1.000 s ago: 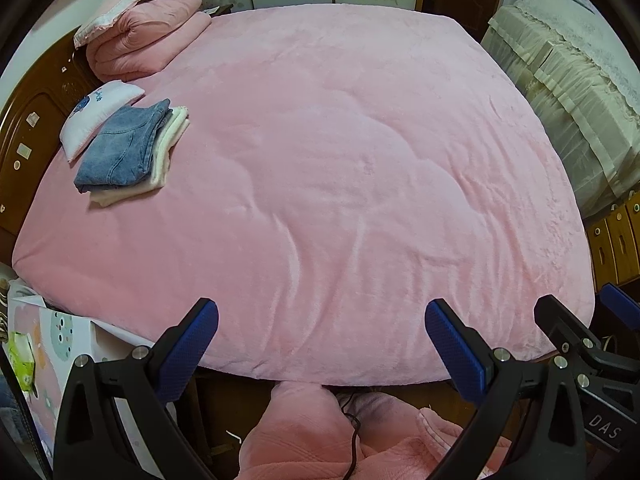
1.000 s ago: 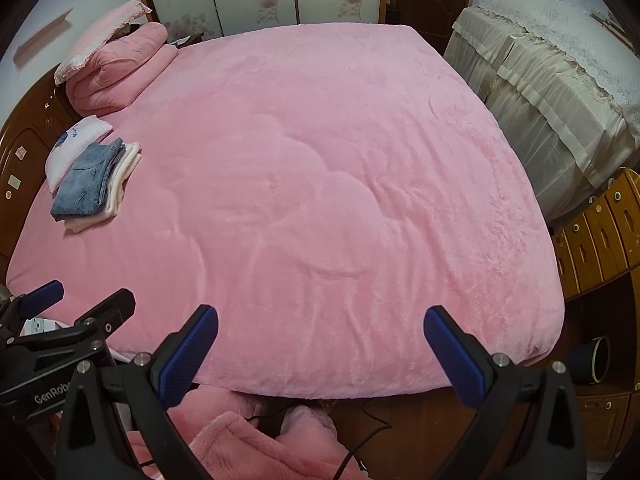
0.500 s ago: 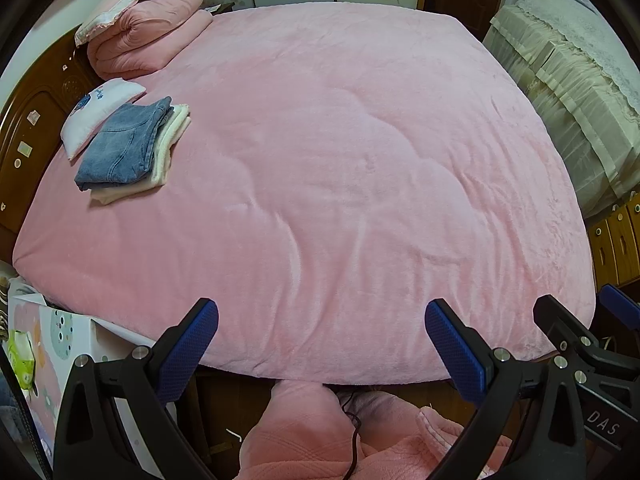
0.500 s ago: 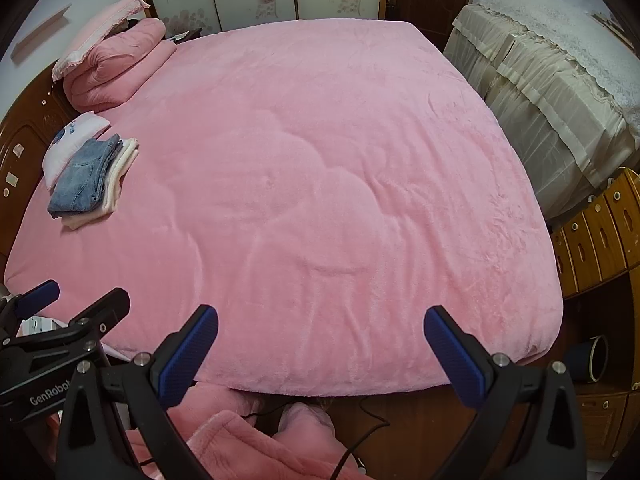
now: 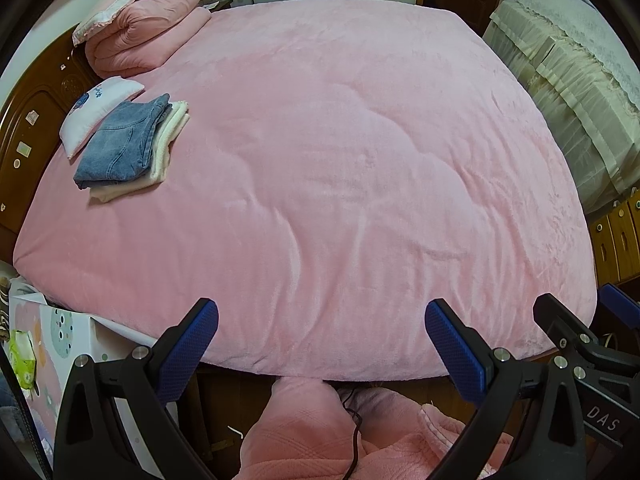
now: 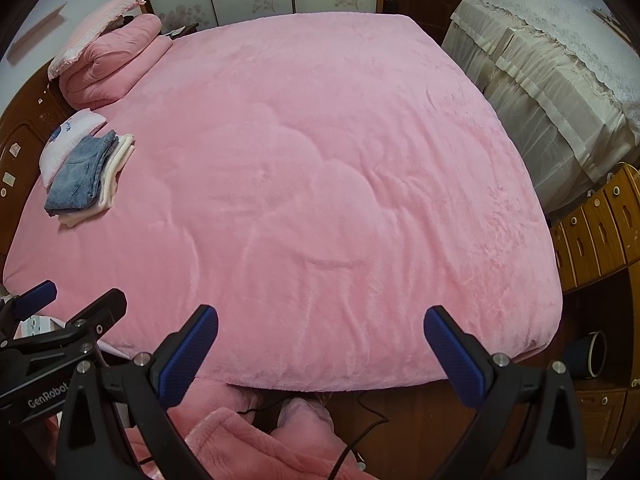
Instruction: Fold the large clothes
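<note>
A pink fleece blanket (image 5: 320,168) covers the whole bed (image 6: 312,184). Folded blue jeans (image 5: 120,142) lie on a folded cream garment (image 5: 166,148) at the bed's left side, also in the right wrist view (image 6: 80,172). My left gripper (image 5: 320,340) is open and empty, held over the bed's near edge. My right gripper (image 6: 320,340) is open and empty beside it. A pink fleece garment (image 5: 304,432) is below both grippers, in front of the bed (image 6: 248,440).
A small white pillow (image 5: 96,112) and a rolled pink quilt (image 5: 148,32) sit by the wooden headboard (image 5: 28,128). A cream-covered piece of furniture (image 6: 560,80) and wooden drawers (image 6: 592,228) stand on the right. A printed box (image 5: 48,344) is at lower left.
Both grippers have shifted very slightly, so the view of the bed has drifted a little. Both stay open and empty. Nothing on the bed has moved.
</note>
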`<state>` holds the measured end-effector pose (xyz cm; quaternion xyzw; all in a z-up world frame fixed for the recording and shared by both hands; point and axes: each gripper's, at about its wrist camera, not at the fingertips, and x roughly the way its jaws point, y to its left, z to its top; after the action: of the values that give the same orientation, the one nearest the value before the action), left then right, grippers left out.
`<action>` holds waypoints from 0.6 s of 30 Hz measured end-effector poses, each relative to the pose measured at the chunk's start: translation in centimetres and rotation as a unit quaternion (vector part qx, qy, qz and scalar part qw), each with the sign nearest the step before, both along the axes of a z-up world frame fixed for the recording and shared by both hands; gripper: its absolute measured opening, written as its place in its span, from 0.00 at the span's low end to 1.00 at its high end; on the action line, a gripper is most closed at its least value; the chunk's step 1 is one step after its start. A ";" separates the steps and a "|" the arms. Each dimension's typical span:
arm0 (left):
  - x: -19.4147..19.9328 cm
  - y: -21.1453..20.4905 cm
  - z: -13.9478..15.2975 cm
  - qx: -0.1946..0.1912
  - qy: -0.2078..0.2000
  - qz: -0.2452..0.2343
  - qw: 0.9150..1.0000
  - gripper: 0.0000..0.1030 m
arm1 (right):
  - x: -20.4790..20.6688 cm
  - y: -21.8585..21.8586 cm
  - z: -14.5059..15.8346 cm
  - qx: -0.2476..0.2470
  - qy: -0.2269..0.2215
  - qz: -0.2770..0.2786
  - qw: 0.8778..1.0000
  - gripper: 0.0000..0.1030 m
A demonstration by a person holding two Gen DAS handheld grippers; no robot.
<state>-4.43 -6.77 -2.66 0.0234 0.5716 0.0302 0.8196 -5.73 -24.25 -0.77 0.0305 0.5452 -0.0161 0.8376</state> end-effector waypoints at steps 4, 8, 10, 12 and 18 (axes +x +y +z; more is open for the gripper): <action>0.0 0.0 0.0 0.000 0.000 0.001 1.000 0.99 | 0.2 -0.2 -0.1 0.000 0.002 0.001 1.000 1.00; 0.0 -0.1 0.0 0.000 0.001 0.001 1.000 0.99 | 0.1 -0.2 -0.1 -0.001 0.003 0.001 1.000 1.00; 0.1 -0.1 0.0 -0.001 0.001 0.001 1.000 0.99 | 0.1 -0.1 -0.1 0.000 0.003 0.000 1.000 1.00; -0.1 -0.1 0.0 0.001 0.001 0.001 1.000 0.99 | 0.1 -0.1 -0.2 0.000 0.003 0.000 1.000 1.00; -0.1 0.0 0.0 0.001 0.001 0.000 1.000 0.99 | 0.1 -0.3 -0.4 0.001 0.005 0.002 1.000 1.00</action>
<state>-4.54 -6.75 -2.68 0.0243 0.5727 0.0302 0.8188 -5.67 -24.59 -1.14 0.0300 0.5492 -0.0144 0.8350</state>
